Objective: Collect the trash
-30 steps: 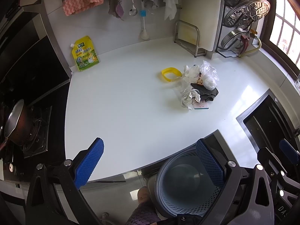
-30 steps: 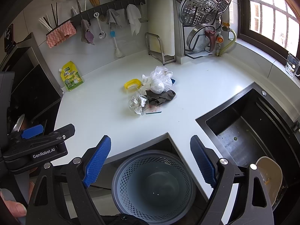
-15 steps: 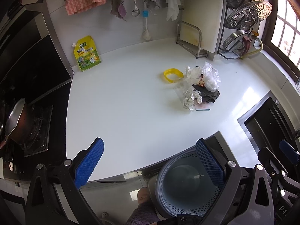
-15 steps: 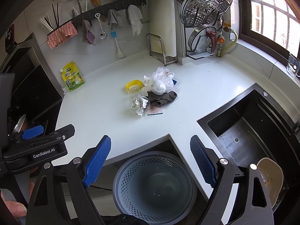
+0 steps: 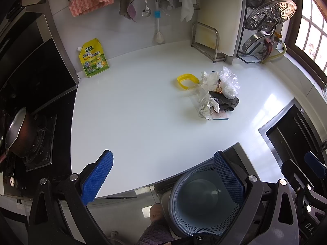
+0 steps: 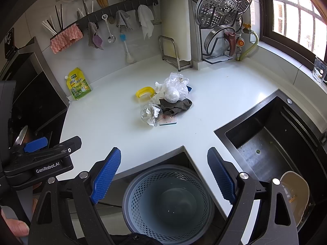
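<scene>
White kitchen counter [image 5: 143, 122] held a heap of crumpled plastic and paper trash [image 5: 216, 96] mid-surface, well beyond both empty, spread-fingered grippers [image 5: 163, 175] [image 6: 163, 173] poised above the perforated grey bin [image 6: 167, 200] meant to receive it.

Crumpled trash pile [image 5: 217, 94] mid-counter [image 5: 132, 112]

1. The waste basket [image 6: 167, 202] below the jaws is cut by the right wrist view's lower edge; in the left wrist view the right blue pad [image 5: 229, 179] covers part of its rim.
2. Ahead of the jaws, the dark cloth [image 6: 175, 106] hides most of a flat card [image 6: 168, 120].
3. The yellow pouch's [image 5: 94, 58] print is too small to read.
4. Left of the jaws, the pot [image 5: 17, 132] is cropped.
</scene>
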